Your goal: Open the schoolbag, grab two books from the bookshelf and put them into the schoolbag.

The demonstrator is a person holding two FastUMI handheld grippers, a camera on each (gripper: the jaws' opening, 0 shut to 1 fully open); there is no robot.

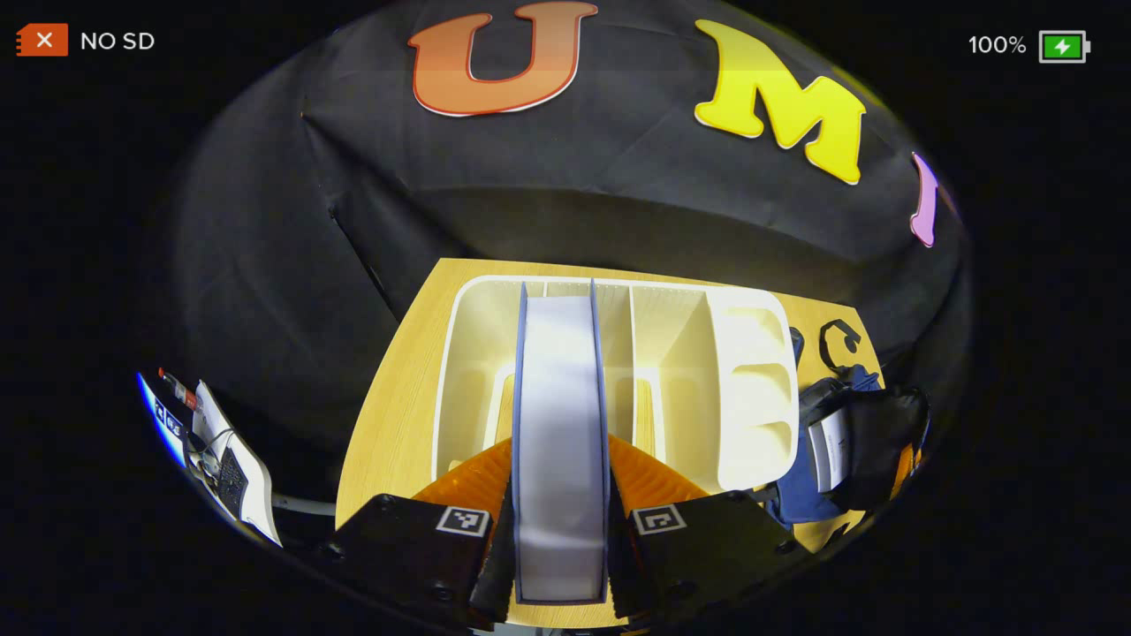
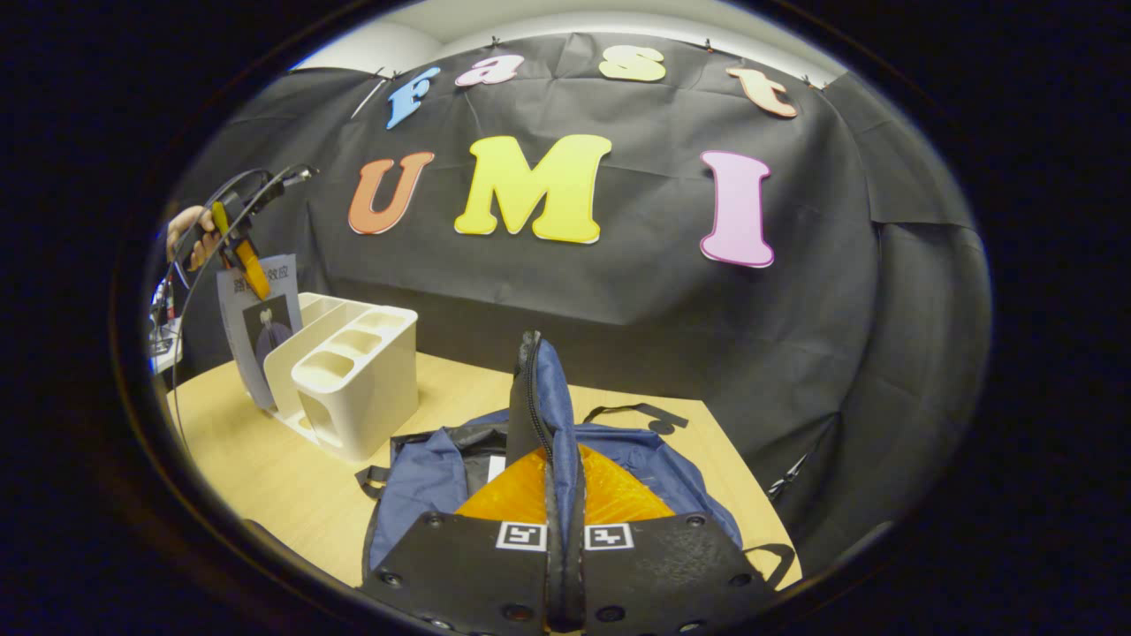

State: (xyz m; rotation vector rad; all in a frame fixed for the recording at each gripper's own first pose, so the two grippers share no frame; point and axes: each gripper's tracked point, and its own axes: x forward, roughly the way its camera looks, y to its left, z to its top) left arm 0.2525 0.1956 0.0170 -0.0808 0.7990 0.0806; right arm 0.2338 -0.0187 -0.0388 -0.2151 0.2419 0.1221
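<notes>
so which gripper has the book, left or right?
The left gripper: its fingers clamp the book above the white bookshelf. The right gripper is shut on the schoolbag flap instead.

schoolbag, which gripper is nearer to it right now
Right. The right gripper is shut on a flap of the schoolbag, holding it up. The left gripper is over at the white bookshelf, clamped on a book, with the bag off to its side.

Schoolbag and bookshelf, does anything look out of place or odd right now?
Nothing looks spilled or damaged. The right hand-held gripper pinches the schoolbag flap, pulling it upright, which is deliberate. The left hand-held gripper holds a book over the white bookshelf, which stands upright on the table.
</notes>
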